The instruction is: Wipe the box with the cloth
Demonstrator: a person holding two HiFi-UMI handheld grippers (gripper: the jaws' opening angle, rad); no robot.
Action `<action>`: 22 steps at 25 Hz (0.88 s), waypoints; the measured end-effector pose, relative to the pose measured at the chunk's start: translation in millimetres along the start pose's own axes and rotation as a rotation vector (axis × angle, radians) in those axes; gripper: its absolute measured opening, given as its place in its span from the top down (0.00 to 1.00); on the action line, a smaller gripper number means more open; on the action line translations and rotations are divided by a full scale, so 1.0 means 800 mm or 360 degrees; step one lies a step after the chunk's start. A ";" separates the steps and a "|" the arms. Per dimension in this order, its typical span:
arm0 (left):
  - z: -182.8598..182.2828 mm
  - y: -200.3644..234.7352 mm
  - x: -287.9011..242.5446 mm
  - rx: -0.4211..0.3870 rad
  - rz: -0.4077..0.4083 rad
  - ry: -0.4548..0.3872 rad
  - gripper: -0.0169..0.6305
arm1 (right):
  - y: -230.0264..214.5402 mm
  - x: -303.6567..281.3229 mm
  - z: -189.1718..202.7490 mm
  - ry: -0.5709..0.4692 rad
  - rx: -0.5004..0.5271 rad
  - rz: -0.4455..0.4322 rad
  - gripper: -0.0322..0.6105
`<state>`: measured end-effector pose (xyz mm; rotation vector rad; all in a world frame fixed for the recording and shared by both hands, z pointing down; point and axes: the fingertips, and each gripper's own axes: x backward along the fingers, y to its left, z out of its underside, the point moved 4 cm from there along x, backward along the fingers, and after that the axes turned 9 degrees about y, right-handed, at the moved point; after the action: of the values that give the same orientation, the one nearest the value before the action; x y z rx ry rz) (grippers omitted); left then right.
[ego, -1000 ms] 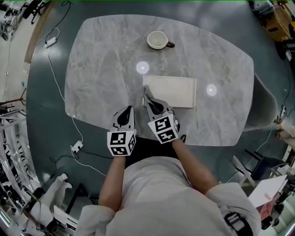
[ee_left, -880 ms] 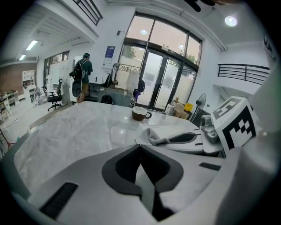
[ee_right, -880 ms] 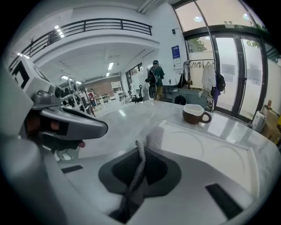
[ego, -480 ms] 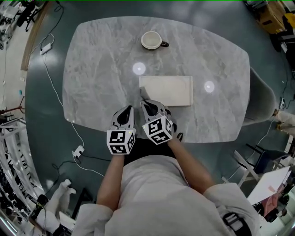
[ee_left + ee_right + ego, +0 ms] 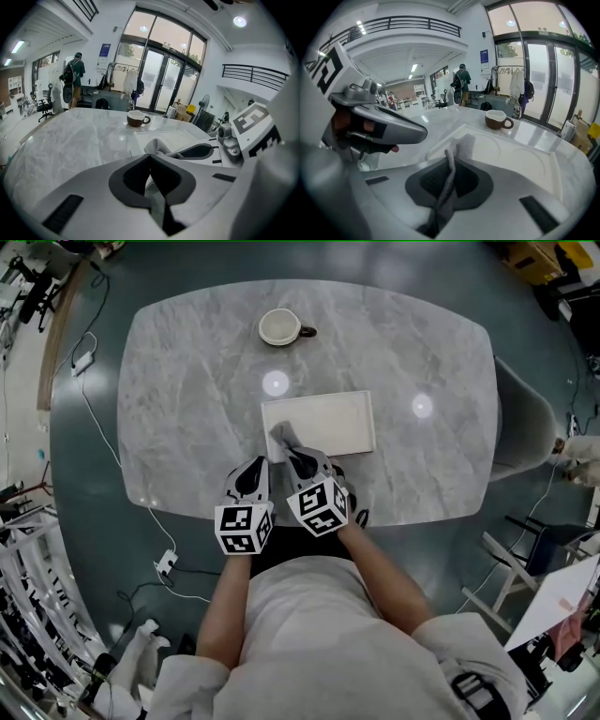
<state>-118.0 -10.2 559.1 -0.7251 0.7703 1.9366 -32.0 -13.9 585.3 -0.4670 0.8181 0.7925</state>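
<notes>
A flat white box lies in the middle of the marble table; it also shows in the right gripper view as the box and in the left gripper view as the box. My right gripper is shut on a grey cloth, whose free end rests on the box's near left corner. The cloth runs up between the shut jaws. My left gripper sits just left of it, near the table's front edge, shut with nothing in it.
A cup with a dark handle stands at the far side of the table, cup beyond the box. A grey chair stands at the table's right. Cables trail on the floor to the left.
The right gripper has carried the cloth forward, from beside the box's left edge onto its near left corner. The left gripper has held its place.
</notes>
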 end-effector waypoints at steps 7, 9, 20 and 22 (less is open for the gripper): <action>-0.009 -0.026 -0.018 -0.0060 0.0045 0.0032 0.94 | -0.029 0.014 0.017 0.0001 -0.0102 0.0034 0.90; -0.011 -0.033 -0.023 -0.0074 0.0057 0.0042 0.94 | -0.037 0.019 0.022 0.0001 -0.0119 0.0052 0.90; -0.023 -0.067 -0.045 -0.0138 0.0139 0.0060 0.94 | -0.075 0.039 0.045 0.0005 -0.0233 0.0144 0.90; -0.024 -0.074 -0.048 -0.0152 0.0150 0.0066 0.94 | -0.080 0.043 0.050 0.0009 -0.0242 0.0157 0.90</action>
<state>-46.1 -21.0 562.0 -0.8015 0.7531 2.0606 50.4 -13.3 587.1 -0.5671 0.7939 0.9496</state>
